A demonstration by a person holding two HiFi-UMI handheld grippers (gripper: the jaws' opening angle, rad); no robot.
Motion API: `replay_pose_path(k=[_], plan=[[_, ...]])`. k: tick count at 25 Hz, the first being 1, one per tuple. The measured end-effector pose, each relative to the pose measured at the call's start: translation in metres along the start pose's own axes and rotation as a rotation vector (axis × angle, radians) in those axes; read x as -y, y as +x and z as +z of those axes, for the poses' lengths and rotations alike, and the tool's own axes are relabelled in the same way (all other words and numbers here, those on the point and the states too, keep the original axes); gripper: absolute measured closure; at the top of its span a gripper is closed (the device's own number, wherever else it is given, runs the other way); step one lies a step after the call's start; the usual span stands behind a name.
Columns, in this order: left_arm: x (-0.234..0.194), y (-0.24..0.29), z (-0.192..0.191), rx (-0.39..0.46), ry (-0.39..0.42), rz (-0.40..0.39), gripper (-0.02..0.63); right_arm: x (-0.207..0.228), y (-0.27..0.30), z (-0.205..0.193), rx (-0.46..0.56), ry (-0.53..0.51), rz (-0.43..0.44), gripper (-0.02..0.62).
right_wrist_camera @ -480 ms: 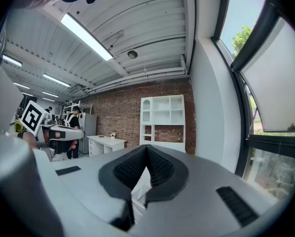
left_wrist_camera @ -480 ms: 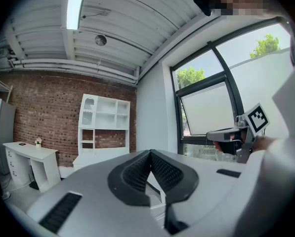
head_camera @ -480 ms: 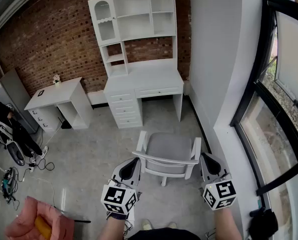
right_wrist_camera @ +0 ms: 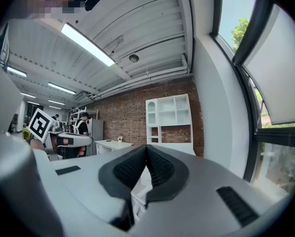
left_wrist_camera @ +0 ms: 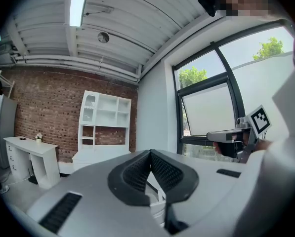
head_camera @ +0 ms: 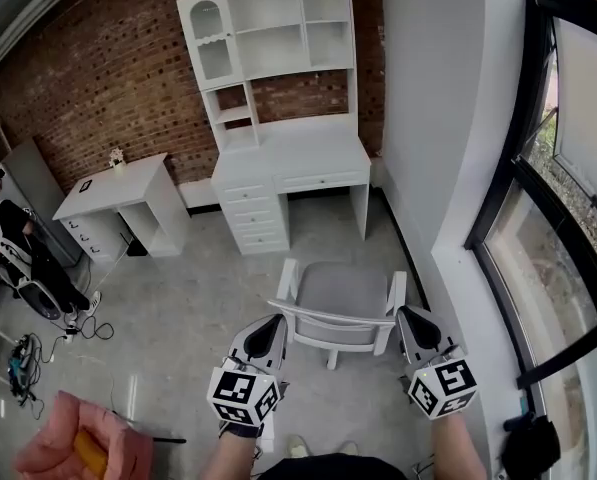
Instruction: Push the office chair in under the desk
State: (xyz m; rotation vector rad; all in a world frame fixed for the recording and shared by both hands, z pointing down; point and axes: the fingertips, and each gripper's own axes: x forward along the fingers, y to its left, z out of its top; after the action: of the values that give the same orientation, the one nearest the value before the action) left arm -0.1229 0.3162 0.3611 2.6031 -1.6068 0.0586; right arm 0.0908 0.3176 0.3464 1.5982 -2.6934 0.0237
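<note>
lining up: left gripper (head_camera: 271, 324) and right gripper (head_camera: 410, 318), both closed on nothing, sit by the chair (head_camera: 340, 290) back; next, probably push it toward the desk (head_camera: 296, 155) at twelve o'clock.

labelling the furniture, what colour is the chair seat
Grey seat on a white frame, clearest in the head view.

- office chair (head_camera: 340, 296): white frame, grey seat
- desk (head_camera: 290, 158): all white
- wall (head_camera: 88, 78) behind desk: red-brown brick pattern
- floor (head_camera: 178, 318) before desk: pale grey, mottled
- left gripper (head_camera: 275, 321), right gripper (head_camera: 406, 313): light grey, black-and-white square markers
</note>
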Motion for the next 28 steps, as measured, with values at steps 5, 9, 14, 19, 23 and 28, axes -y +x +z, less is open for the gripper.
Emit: replay_pose_path(k=[5,9,14,19,23,28], plan=[[0.003,0.007,-0.017,-0.046,0.017,0.002,0.6,-0.003,0.002,-0.015,-0.027,-0.044,0.023,0.591],[0.011,0.012,-0.035,-0.089,0.039,0.001,0.6,-0.004,0.003,-0.038,-0.075,-0.061,0.053,0.591],[0.019,0.018,-0.05,-0.116,0.05,0.001,0.6,-0.008,0.006,-0.061,-0.126,-0.114,0.1,0.591],[0.032,0.025,-0.072,-0.151,0.09,-0.016,0.6,-0.007,0.009,-0.086,-0.166,-0.134,0.126,0.591],[0.034,0.032,-0.09,-0.186,0.126,-0.04,0.598,-0.005,0.016,-0.111,-0.215,-0.144,0.133,0.591],[0.031,0.043,-0.113,-0.23,0.191,-0.092,0.598,-0.001,0.028,-0.134,-0.266,-0.14,0.133,0.588]])
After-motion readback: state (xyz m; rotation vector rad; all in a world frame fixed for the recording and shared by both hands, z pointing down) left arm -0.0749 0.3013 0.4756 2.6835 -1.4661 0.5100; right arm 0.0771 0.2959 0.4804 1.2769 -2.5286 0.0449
